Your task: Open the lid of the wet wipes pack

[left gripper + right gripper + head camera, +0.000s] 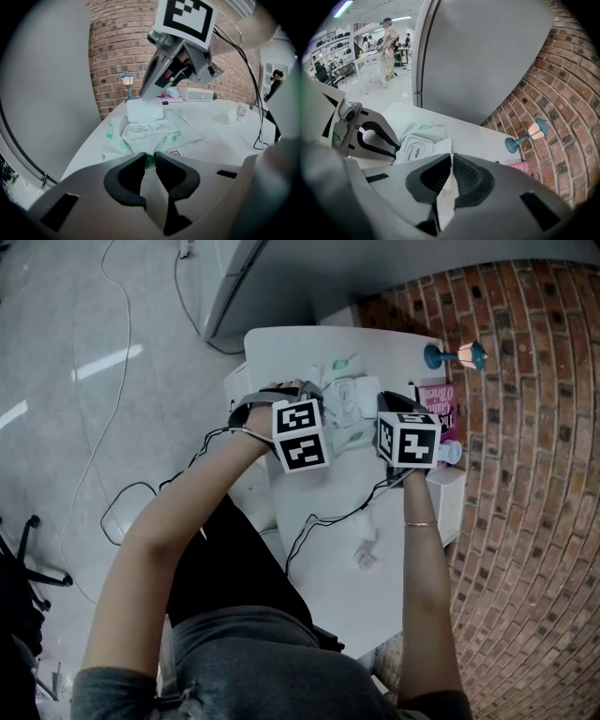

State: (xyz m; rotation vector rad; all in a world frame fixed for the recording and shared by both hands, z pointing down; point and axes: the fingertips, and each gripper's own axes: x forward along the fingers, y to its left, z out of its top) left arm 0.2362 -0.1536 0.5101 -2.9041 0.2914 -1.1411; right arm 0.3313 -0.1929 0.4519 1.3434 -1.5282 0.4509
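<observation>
The left gripper [150, 157] is clenched on the green-printed end of the wet wipes pack [161, 136], which is seen lying toward the far edge of the tabletop [347, 606], between both tools. The edge of the white lid [144, 110] is pinched by the right gripper [451, 159], whose jaws are nearly together. Lifting is judged to be under way; next, the lid should be swung fully back with the pack pinned.
</observation>
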